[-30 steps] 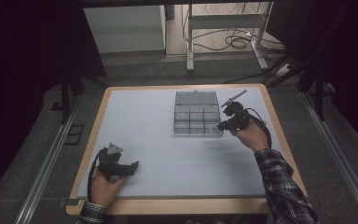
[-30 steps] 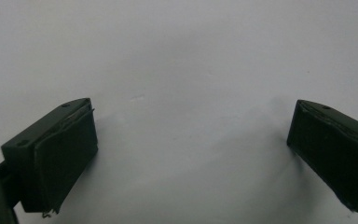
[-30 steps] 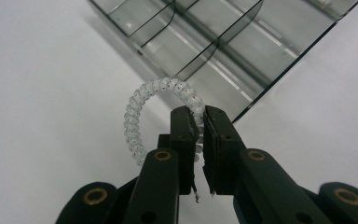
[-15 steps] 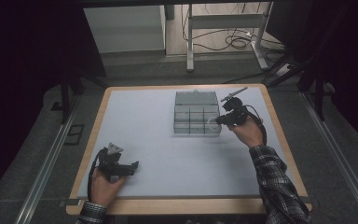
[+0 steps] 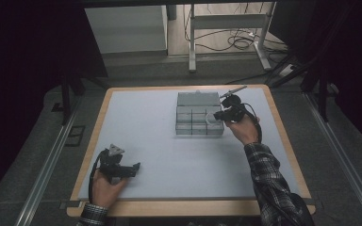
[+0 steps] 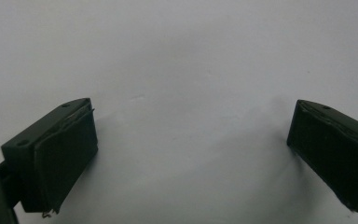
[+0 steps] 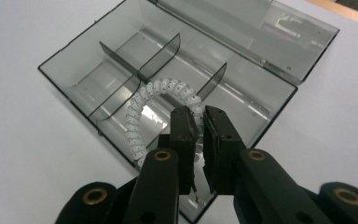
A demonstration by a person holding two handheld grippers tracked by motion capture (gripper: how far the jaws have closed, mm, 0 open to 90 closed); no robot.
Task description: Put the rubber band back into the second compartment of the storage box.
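Two hand-held grippers are at work over the white counter [image 5: 160,136]. The right hand-held gripper [image 7: 199,122] hangs above the clear plastic organizer box [image 7: 121,60], its jaws pinched together on a white coiled hair tie [image 7: 161,91]. The coil arches up out of the box's near row of compartments, one end caught between the pads, the other end dropping toward the box's near wall. In the high view the same right hand-held gripper [image 5: 220,114] sits at the right-hand edge of the box [image 5: 198,115], the coil [image 5: 210,117] a pale loop just beside it. The box stands at the far middle of the counter with its hinged lid [image 7: 256,28] folded open behind it. Dark dividers [image 7: 161,49] split the inside into small cells. The left hand-held gripper [image 5: 131,168] rests low at the near left of the counter, well apart from the box, its jaws spread wide with nothing but bare white surface between them.
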